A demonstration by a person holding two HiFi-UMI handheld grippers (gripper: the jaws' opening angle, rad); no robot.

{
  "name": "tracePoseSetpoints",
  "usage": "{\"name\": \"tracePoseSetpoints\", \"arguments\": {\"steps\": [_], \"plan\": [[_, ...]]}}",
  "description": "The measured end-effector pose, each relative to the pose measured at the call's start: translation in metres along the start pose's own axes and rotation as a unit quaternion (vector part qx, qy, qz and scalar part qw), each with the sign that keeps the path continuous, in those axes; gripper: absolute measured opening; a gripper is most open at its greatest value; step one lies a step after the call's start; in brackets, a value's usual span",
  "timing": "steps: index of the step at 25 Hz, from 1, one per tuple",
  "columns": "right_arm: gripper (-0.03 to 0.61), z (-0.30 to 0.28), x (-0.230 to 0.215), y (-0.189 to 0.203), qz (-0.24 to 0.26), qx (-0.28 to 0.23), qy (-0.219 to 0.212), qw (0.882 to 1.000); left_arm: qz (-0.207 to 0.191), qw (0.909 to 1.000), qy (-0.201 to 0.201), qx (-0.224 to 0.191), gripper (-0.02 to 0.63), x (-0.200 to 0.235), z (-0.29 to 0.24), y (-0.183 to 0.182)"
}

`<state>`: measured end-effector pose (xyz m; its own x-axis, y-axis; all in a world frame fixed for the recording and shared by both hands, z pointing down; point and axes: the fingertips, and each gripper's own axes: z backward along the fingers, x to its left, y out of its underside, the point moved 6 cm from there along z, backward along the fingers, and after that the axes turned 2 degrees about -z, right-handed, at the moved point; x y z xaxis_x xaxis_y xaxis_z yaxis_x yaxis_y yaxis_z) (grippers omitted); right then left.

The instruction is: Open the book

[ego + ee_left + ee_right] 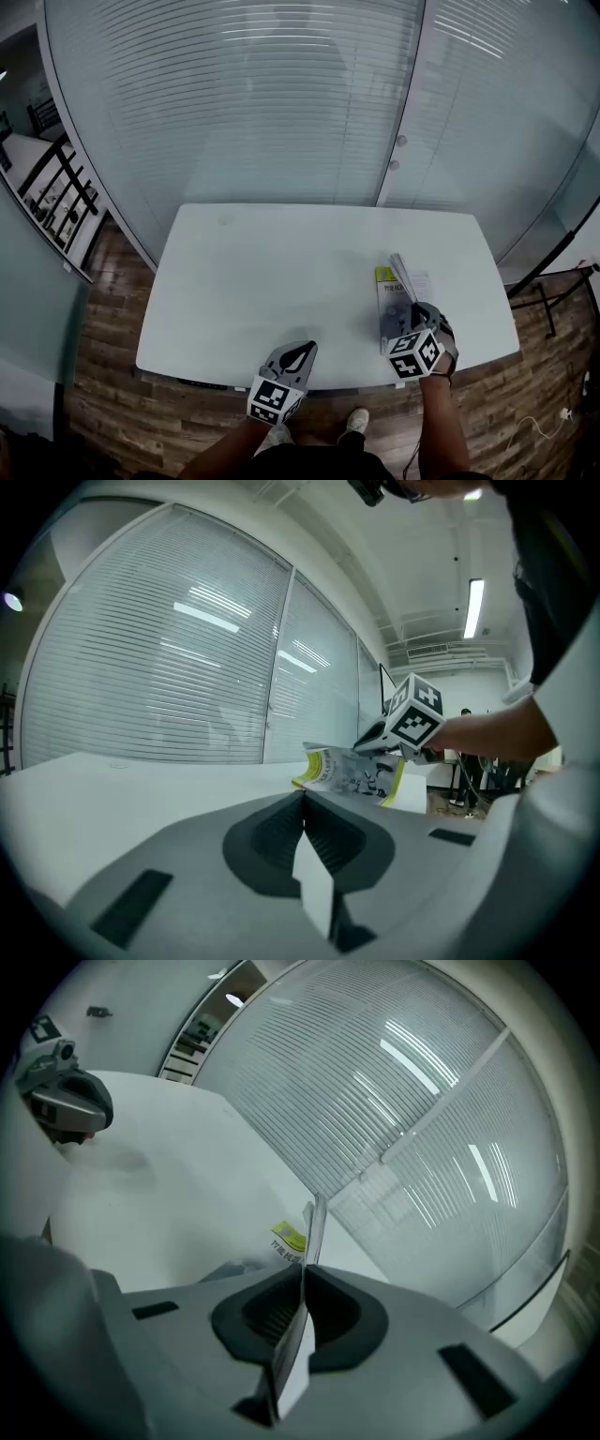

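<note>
A thin book [386,277] with a yellow and white cover lies near the right end of the white table [272,272]. My right gripper [409,313] is shut on the near edge of its cover [313,1224], and the cover stands lifted off the pages, almost on edge. In the left gripper view the book [361,772] shows with the cover raised under the right gripper [380,739]. My left gripper [301,350] hovers at the table's front edge, left of the book, jaws together and holding nothing. The right gripper view shows it [66,1101] far off to the left.
A glass wall with blinds [281,103] runs behind the table. Wooden floor [112,394] surrounds it, with a black railing [56,187] at the left and a black frame [553,281] at the right. The person's shoes [354,422] show below the front edge.
</note>
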<state>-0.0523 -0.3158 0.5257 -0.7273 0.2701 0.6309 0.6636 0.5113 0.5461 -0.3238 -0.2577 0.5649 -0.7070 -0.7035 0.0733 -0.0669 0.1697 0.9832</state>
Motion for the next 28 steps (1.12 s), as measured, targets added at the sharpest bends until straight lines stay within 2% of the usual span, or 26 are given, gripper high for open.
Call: {"name": "tracePoseSetpoints", "arguments": {"steps": [4, 8, 10, 16, 20, 23, 25, 27, 28], "plan": [[0.021, 0.012, 0.029, -0.025, 0.008, -0.008, -0.027, 1.0, 0.01, 0.9999, 0.0, -0.005, 0.014, 0.011, 0.011, 0.002], [0.021, 0.024, 0.06, -0.055, 0.043, -0.026, -0.026, 0.998, 0.018, 0.9998, -0.009, -0.004, 0.014, 0.024, 0.029, 0.006], [0.021, 0.031, 0.086, -0.069, 0.069, -0.033, -0.039, 0.996, 0.025, 0.9995, -0.02, -0.003, 0.014, 0.027, 0.041, 0.011], [0.021, 0.022, 0.159, -0.107, 0.156, -0.031, -0.066, 0.985, 0.037, 0.9985, -0.04, 0.001, 0.014, 0.046, 0.051, 0.012], [0.008, 0.033, 0.207, -0.121, 0.188, -0.078, -0.094, 0.975, 0.035, 0.9973, -0.064, 0.009, 0.014, 0.06, 0.067, 0.017], [0.017, 0.046, 0.219, -0.121, 0.144, -0.123, -0.134, 0.973, 0.034, 0.9968, -0.073, 0.008, 0.014, 0.065, 0.069, 0.016], [0.017, 0.056, 0.213, -0.114, 0.084, -0.151, -0.168, 0.971, 0.028, 0.9969, -0.073, 0.007, 0.014, 0.06, 0.068, 0.013], [0.015, 0.068, 0.197, -0.109, -0.001, -0.189, -0.207, 0.96, 0.014, 0.9973, -0.071, 0.007, 0.014, 0.056, 0.063, 0.006], [0.008, 0.075, 0.188, -0.106, -0.046, -0.209, -0.229, 0.95, 0.007, 0.9976, -0.069, 0.009, 0.014, 0.053, 0.06, 0.003]]}}
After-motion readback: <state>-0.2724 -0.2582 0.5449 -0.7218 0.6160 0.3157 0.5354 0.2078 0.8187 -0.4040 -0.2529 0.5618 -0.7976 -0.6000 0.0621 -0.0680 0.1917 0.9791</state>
